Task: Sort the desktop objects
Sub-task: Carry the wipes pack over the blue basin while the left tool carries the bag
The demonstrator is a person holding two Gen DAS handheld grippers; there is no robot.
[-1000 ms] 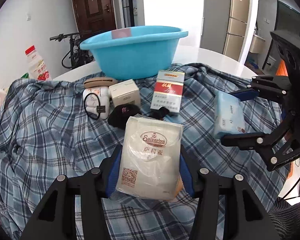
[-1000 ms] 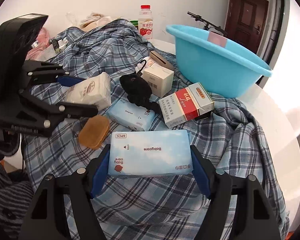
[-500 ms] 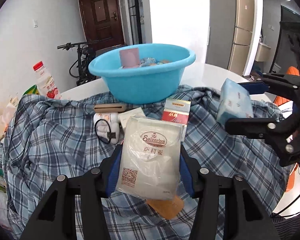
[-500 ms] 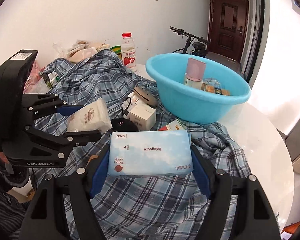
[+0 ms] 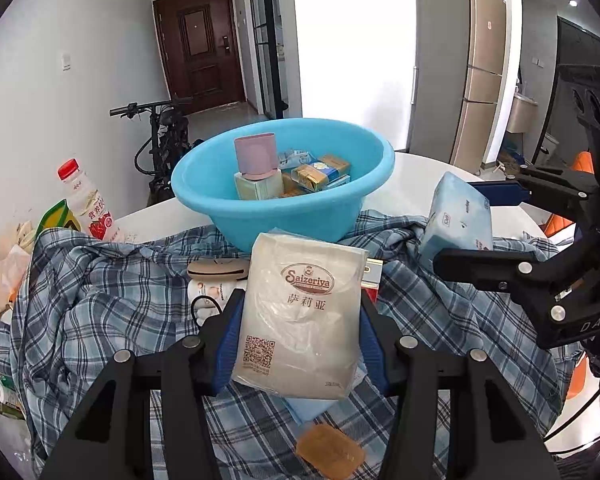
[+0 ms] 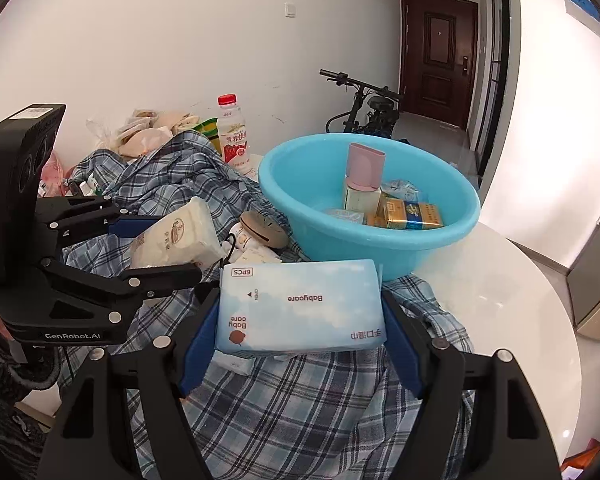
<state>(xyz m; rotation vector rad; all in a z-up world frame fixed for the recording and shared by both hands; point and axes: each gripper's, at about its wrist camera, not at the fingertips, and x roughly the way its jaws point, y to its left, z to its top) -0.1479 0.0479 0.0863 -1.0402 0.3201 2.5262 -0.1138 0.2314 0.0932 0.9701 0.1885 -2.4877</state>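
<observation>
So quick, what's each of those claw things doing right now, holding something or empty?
Left gripper: closed on the white Saizeriya packet.
Right gripper: closed on the blue Babycare wipes pack.

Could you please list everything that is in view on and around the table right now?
basin: one, light blue, on the white table past the cloth, holding a pink cup and small boxes
plaid cloth: one, blue and white, spread over the table
Saizeriya napkin pack: one, white, held in the left hand-held gripper
Babycare wipes pack: one, pale blue, held in the right hand-held gripper
drink bottle: one, white with red cap, beside the wall
bicycle: one, black, behind the basin
door: one, dark brown, far end
left hand-held gripper: black with blue pads
right hand-held gripper: black with blue pads
</observation>
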